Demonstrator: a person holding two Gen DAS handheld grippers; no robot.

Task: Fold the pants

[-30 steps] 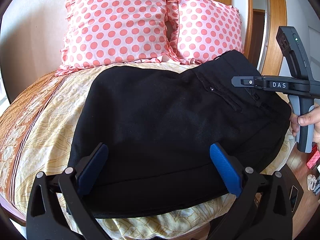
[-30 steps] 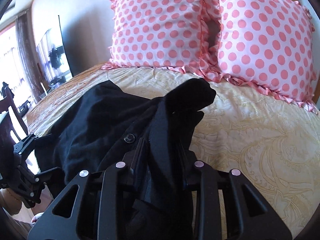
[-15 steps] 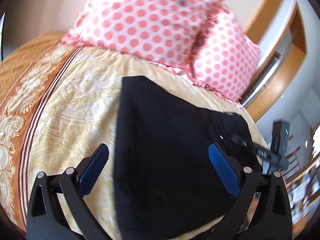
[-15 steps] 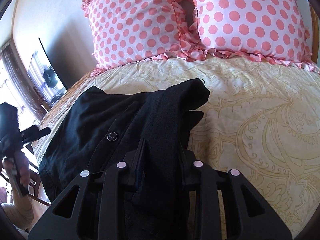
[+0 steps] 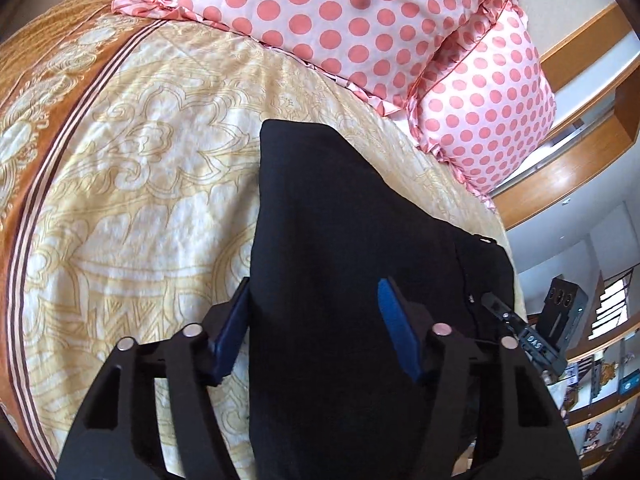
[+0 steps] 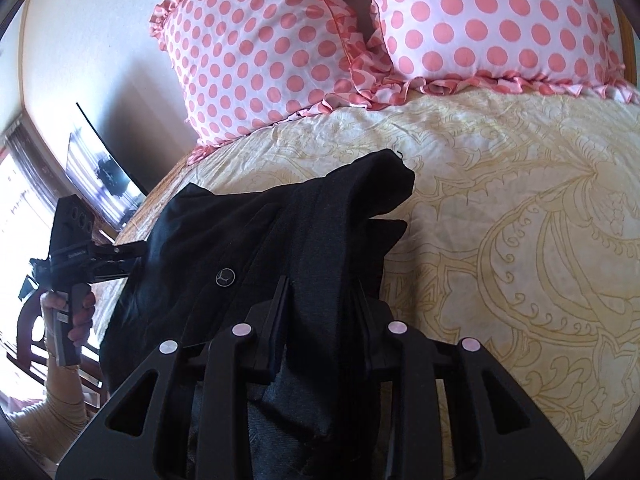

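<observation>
Bedspread [image 5: 132, 184] w/ black pants [image 5: 340, 248]: right tool [image 6: 320, 312] clamps waistband, left tool [image 5: 316, 328] agape over pants.

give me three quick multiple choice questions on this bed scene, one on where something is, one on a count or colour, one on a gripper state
1. Where do the black pants lie?
A. on the patterned bedspread
B. on top of the pillows
C. on the floor

2. How many pink polka-dot pillows stand at the head of the bed?
A. one
B. two
C. four

3. How is the right gripper?
A. open and away from the cloth
B. shut on nothing
C. shut on a bunch of pants fabric

Answers:
1. A, the pants are spread over the yellow bedspread, short of the pillows.
2. B, two dotted pillows sit side by side in both views.
3. C, its jaws press from both sides on a ridge of dark cloth, while the left gripper stands open with its blue pads apart over the pants.
</observation>
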